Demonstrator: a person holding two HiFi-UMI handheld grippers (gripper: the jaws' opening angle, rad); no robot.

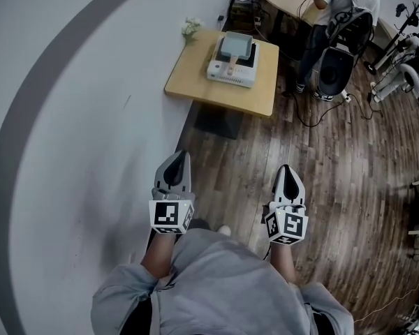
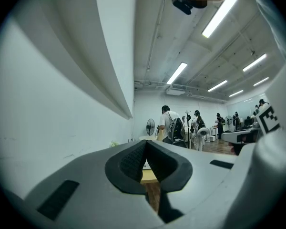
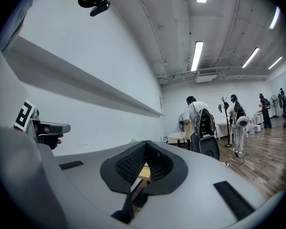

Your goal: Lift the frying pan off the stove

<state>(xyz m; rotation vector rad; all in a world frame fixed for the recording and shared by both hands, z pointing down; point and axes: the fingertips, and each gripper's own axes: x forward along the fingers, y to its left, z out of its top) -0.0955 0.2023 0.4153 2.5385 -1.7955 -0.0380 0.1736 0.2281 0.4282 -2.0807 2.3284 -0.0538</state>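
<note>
Both tools are closed tight with nothing in them: left gripper [image 1: 177,160] and right gripper [image 1: 288,173] are held near our body. The frying pan [image 1: 235,45] sits on the stove [image 1: 231,71], on the wooden table [image 1: 195,82] well ahead. We'd walk up first, open one gripper, take the handle (it seems to point toward us) and lift straight up. No readable writing, only square markers on the cubes.

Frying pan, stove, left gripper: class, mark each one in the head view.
frying pan [image 1: 236,45], head view, middle of its grey-blue body.
stove [image 1: 230,77], head view, its white front side.
left gripper [image 1: 180,158], head view, between its closed fingertips.
</note>
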